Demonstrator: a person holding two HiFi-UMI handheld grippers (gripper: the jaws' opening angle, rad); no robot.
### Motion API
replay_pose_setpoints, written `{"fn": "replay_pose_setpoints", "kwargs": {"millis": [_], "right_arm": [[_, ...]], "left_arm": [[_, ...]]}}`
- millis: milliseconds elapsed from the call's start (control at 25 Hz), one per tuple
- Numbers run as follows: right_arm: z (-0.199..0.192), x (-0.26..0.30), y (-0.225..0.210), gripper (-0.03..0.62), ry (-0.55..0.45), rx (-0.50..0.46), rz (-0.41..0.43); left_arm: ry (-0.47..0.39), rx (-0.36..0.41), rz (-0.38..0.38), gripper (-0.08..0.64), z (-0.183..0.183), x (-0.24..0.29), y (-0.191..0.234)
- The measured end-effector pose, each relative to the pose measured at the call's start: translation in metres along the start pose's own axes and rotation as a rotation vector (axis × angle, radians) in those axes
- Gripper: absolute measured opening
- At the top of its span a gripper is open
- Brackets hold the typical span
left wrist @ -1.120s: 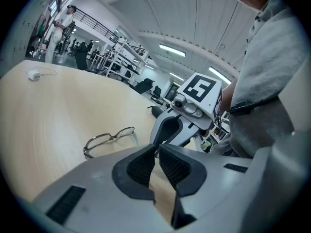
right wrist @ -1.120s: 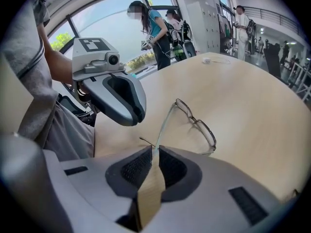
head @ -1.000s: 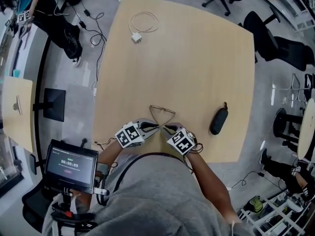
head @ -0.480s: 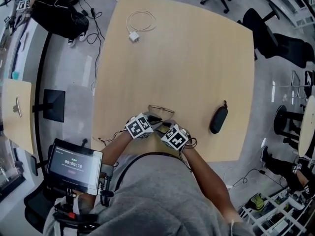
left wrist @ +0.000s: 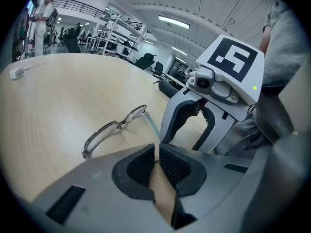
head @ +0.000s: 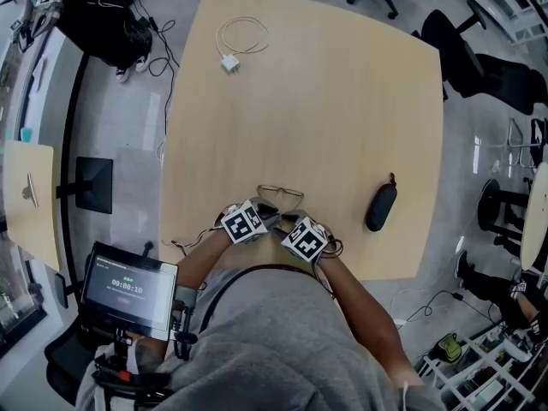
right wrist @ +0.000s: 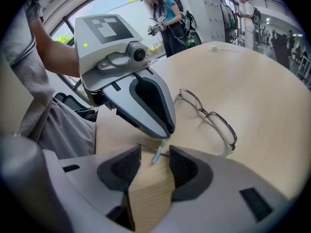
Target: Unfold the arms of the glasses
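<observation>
- The glasses (head: 281, 195) lie on the tabletop (head: 342, 101) just beyond both tools. Their front is on the far side, and the two arms run back toward the jaws.
- The left hand-held gripper (left wrist: 157, 152) has its jaws pressed almost together. One arm of the glasses, with a pale tip, runs straight into the narrow slit between them. I judge that it is pinched there, though the contact itself is small and hard to see.
- The right hand-held gripper (right wrist: 154, 159) is released. Its jaws have just been opening and now stand wide apart. A thin arm end and the pale tip lie between the pads, and no pad presses on them.
- Seen from the right hand-held gripper, the front with both lenses rests just ahead and to the right, and the left tool stands close above the gap.
- Done, as I judge it: both arms appear swung away from the front and no longer folded flat behind the lenses.
- Left, as I judge it: the left tool must let go of its arm and both tools must draw back. It is also worth checking that each arm is opened fully, because the head view is too small to show the hinges.
</observation>
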State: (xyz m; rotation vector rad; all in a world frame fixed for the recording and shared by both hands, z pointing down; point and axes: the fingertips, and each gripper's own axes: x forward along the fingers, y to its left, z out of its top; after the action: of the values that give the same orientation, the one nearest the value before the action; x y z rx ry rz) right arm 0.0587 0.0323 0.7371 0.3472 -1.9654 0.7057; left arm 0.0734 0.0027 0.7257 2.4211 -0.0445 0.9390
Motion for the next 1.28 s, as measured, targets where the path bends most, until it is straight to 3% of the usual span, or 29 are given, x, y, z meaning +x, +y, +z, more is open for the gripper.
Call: {"fn": "replay_pose_setpoints", "kwargs": {"millis": [400,640,960,1120,1280], "right_arm": [[-0.027,-0.015,-0.004,0.176,0.022,0.069,-0.004],[-0.014,-0.008,-0.003,0.176,-0.008,0.039,0.013],[-0.004,-0.001,0.008,0.176,0.001,-0.009,0.031],[-0.013,-0.004,0.008,0.176,0.008,0.014,0.031],[-0.023,-0.010,0.003,0.176,0.021,0.026,0.015]], "left_arm": [[0.031,0.040,0.020,0.009,-0.005,0.006,-0.002],[-0.072,0.098,0.046,0.009,0.021,0.001,-0.009],[0.078,0.042,0.023,0.009,-0.010,0.012,-0.005],[0.073,0.000,0.047,0.008,-0.010,0.012,-0.003],[0.083,0.042,0.067,0.008,-0.014,0.013,-0.007]]}}
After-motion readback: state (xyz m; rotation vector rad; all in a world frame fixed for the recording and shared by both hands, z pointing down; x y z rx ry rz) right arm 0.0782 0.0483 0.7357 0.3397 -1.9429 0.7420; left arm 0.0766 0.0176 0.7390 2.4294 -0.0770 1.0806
